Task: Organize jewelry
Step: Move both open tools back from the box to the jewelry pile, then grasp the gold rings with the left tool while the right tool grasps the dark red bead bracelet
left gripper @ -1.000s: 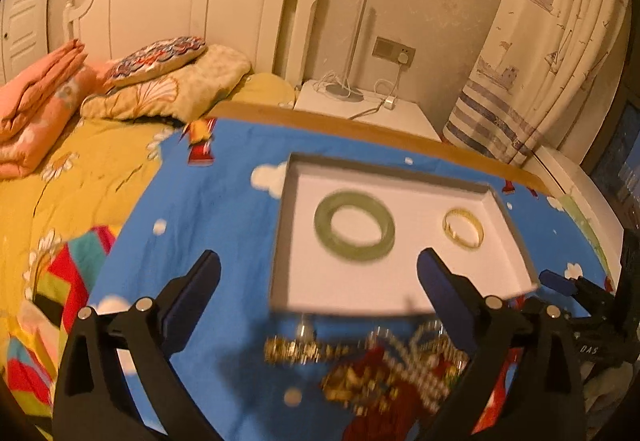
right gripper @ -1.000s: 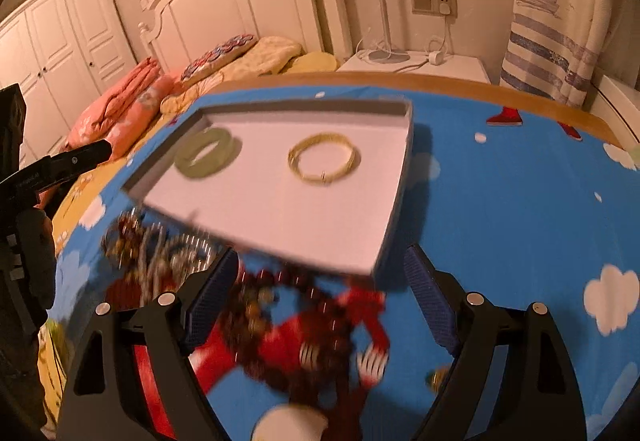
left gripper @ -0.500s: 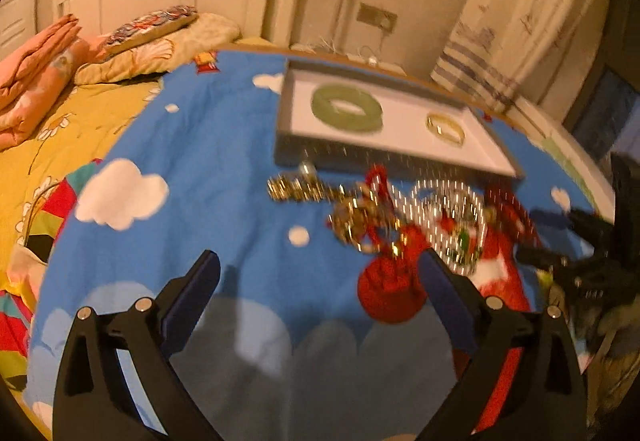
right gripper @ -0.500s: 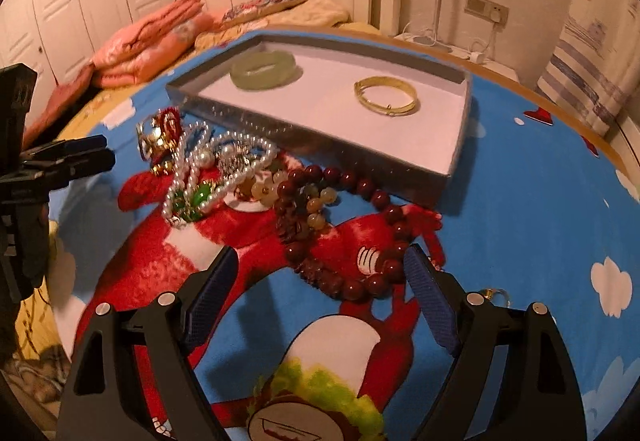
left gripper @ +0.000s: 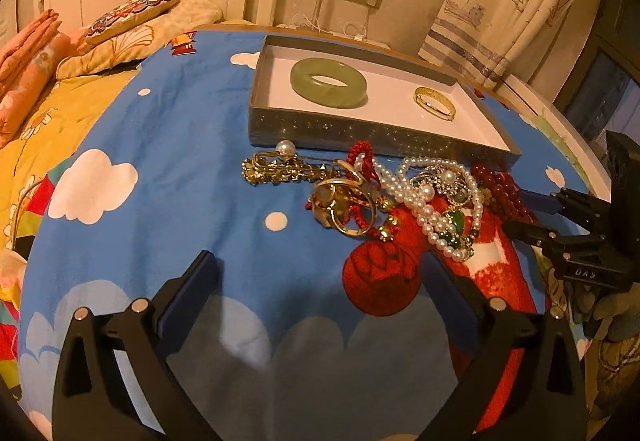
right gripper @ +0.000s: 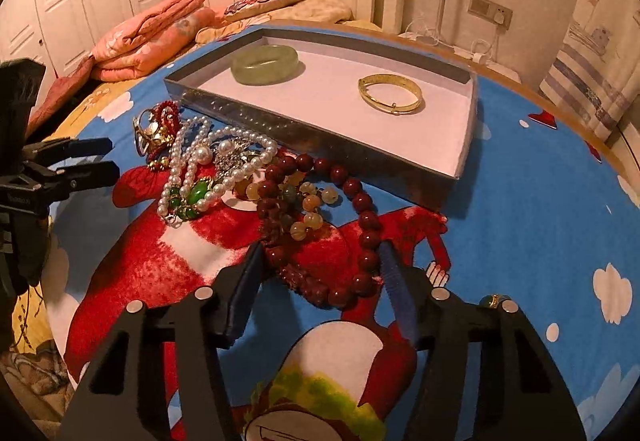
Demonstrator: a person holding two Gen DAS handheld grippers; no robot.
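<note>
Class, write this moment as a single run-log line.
right gripper: closing around red bead necklace | left gripper: open, empty | tray: jade bangle, gold bangle

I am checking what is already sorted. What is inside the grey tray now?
Inside the tray lie a green bangle and a gold bangle, apart from each other. Its near wall hides a strip of the floor; nothing else shows there.

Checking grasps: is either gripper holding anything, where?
Left gripper: nothing. Right gripper, jaws just closing, straddles the red bead necklace at its near loop; grip unclear.
</note>
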